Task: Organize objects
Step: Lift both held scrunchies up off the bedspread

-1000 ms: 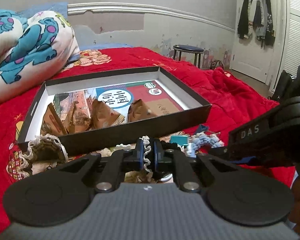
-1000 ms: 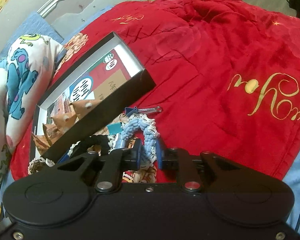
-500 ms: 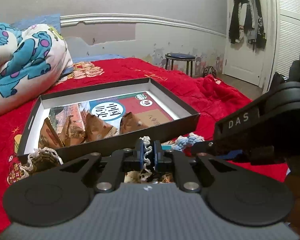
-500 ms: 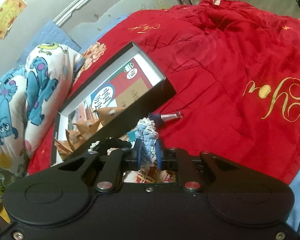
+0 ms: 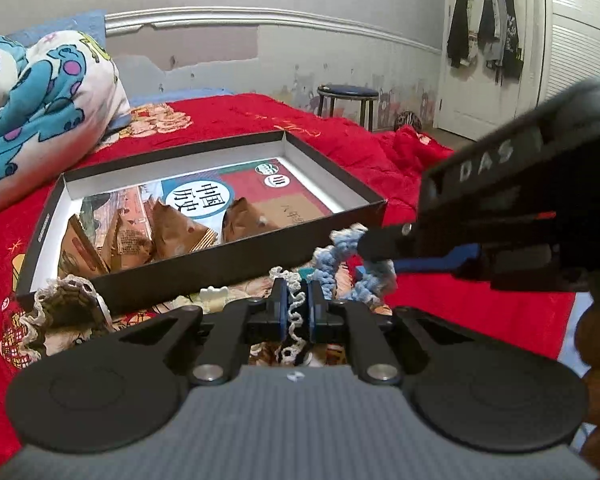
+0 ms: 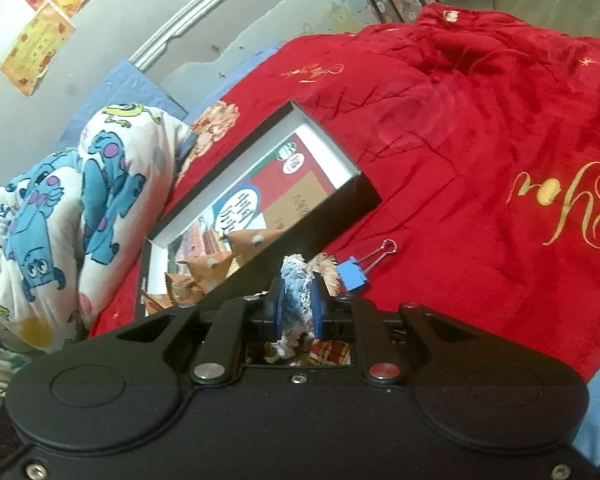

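A black shallow box (image 5: 204, 264) lies on the red blanket, with several brown paper packets (image 5: 172, 232) inside; it also shows in the right wrist view (image 6: 340, 216). My left gripper (image 5: 296, 312) is shut on a black scrunchie with white lace trim (image 5: 294, 320), held in front of the box's near wall. My right gripper (image 6: 296, 308) is shut on a blue and white crocheted scrunchie (image 6: 296, 288), which also shows lifted in the left wrist view (image 5: 340, 256). The right gripper (image 5: 380, 248) hangs to the right of the left one.
A brown lace-trimmed scrunchie (image 5: 64, 304) lies at the box's near left corner. A blue binder clip (image 6: 360, 272) lies on the red blanket (image 6: 480, 140) right of the box. A monster-print duvet (image 5: 32, 92) is piled at the left. A stool (image 5: 346, 96) stands beyond the bed.
Both grippers have risen. The right gripper closed on the blue scrunchie and lifted it off the blanket. The left still holds the lace-trimmed scrunchie.
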Tool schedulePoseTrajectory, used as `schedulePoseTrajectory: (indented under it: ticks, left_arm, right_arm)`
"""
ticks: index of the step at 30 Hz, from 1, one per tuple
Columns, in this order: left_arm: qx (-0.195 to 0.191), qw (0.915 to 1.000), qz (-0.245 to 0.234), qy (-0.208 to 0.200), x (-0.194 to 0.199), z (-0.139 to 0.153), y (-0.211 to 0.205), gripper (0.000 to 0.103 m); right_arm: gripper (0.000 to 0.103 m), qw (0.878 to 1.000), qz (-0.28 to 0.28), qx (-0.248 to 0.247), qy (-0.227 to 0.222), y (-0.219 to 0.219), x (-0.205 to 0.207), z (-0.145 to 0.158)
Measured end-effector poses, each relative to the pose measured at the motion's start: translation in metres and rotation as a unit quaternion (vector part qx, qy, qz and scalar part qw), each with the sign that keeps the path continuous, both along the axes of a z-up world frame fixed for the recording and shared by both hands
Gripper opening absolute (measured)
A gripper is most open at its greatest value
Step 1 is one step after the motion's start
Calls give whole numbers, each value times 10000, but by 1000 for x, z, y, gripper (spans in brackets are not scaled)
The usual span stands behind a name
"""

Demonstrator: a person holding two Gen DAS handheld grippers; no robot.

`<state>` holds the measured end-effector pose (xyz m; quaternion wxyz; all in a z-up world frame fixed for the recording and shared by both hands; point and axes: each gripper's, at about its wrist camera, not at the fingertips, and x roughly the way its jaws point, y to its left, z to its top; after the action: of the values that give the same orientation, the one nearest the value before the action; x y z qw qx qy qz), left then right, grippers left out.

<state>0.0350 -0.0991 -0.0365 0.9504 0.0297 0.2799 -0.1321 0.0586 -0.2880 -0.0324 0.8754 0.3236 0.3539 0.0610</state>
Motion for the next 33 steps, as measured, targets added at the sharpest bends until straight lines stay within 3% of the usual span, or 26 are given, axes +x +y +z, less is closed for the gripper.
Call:
schedulePoseTrajectory:
  ticks: [8, 15, 25, 30, 33]
  left_arm:
    - [53, 9998, -28, 167, 2, -6, -1, 11]
    - [-108, 9999, 49, 107, 1, 2, 3, 11]
    - [-163, 9997, 42, -173, -3, 18, 5, 11]
    - [-264, 9996, 136, -5, -1, 15, 11, 11]
    - [-210, 9994, 198, 181, -1, 11, 12, 11]
  right_arm:
    - [7, 9997, 122, 74, -188, 2, -1, 5]
    - [6, 9995, 141, 59, -272, 4, -2, 9]
    - [5, 9975, 258, 403, -529, 1, -6, 14]
    - [5, 9992, 135, 240, -298, -1, -4, 11]
    - [14, 9992, -29, -409, -35, 2, -3, 10]
